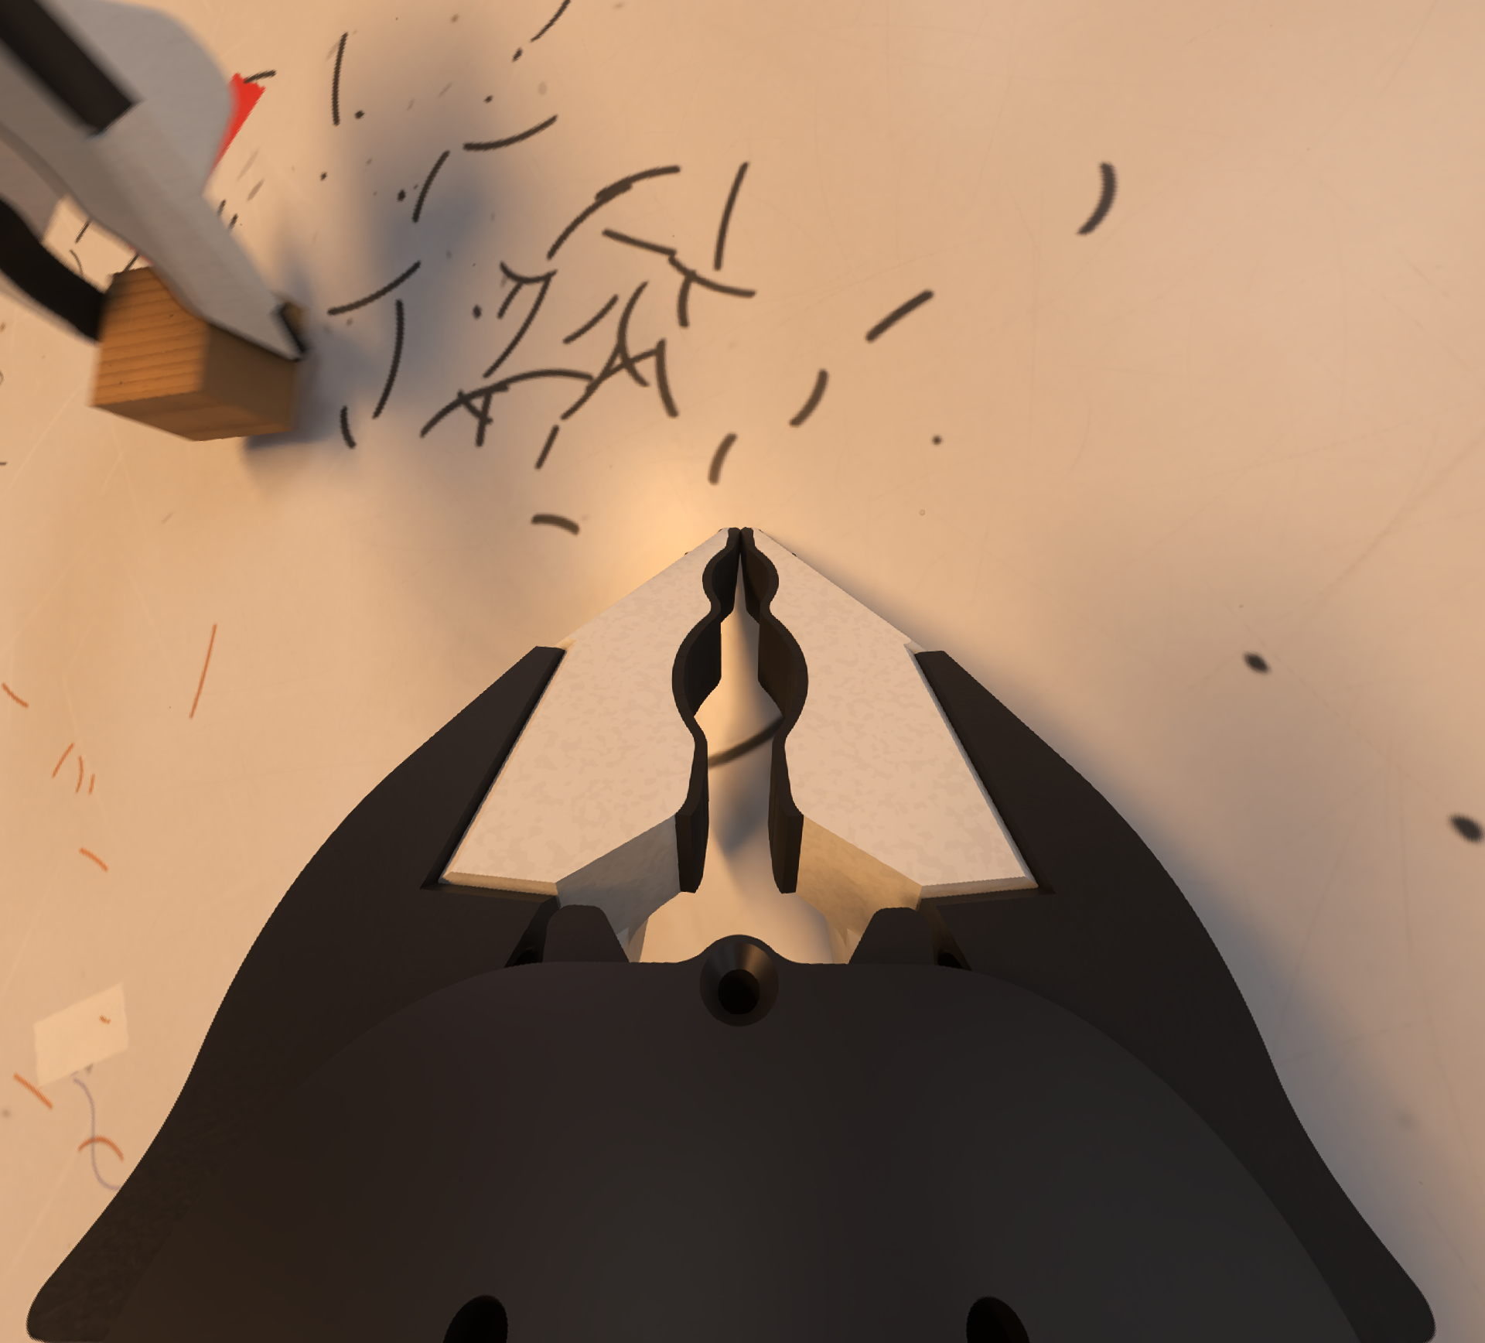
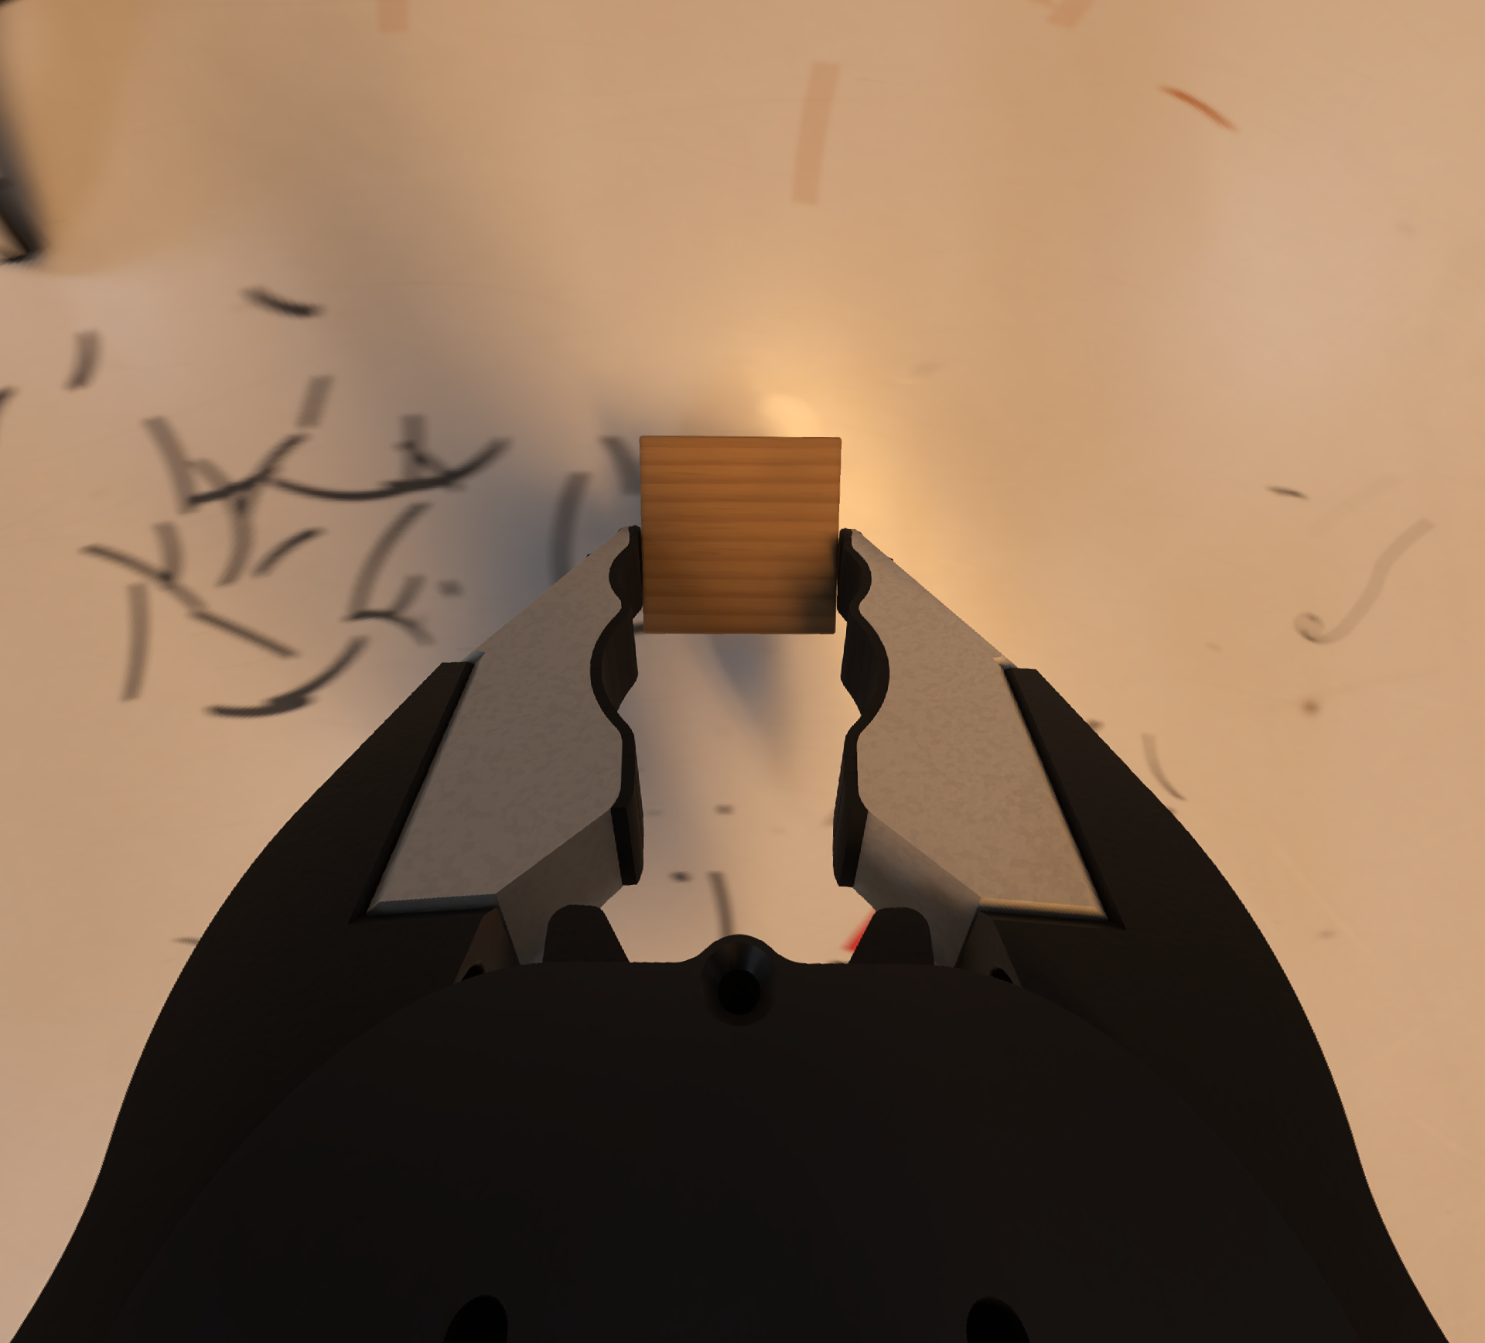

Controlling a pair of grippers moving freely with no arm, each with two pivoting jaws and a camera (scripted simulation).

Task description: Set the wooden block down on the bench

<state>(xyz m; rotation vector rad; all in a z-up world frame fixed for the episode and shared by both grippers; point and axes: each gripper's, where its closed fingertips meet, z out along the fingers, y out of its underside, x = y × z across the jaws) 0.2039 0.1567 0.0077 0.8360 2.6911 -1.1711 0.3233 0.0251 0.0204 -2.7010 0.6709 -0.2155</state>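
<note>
Two close views down onto a pale tan counter (image 1: pixel 1125 420), scuffed with many short black scribble marks.

In the right wrist view: right gripper (image 2: pixel 740 541), black body with light grey fingers, clamped on a small wooden block (image 2: pixel 740 535) at the very fingertips, one dark pad pressed to each side face. Square face of the block turned toward the camera, horizontal grain lines across it, edges level. Soft dark shadow on the counter just behind and left of the block. Whether the block touches the counter or hangs just above: cannot tell from here.

In the left wrist view: left gripper (image 1: pixel 740 533) near the middle of the frame, fingers brought fully together, tips meeting, nothing between them. Well apart from it, at upper left, the same block (image 1: pixel 193 372) seen from the side, pinched by the other gripper's fingers (image 1: pixel 225 259), blurred. Underside of the block very close to the counter, with shadow beneath. Behind those fingers, a small red patch (image 1: pixel 241 107) on the counter. At lower left, faint orange strokes and a pale rectangular patch (image 1: pixel 80 1031).
</note>
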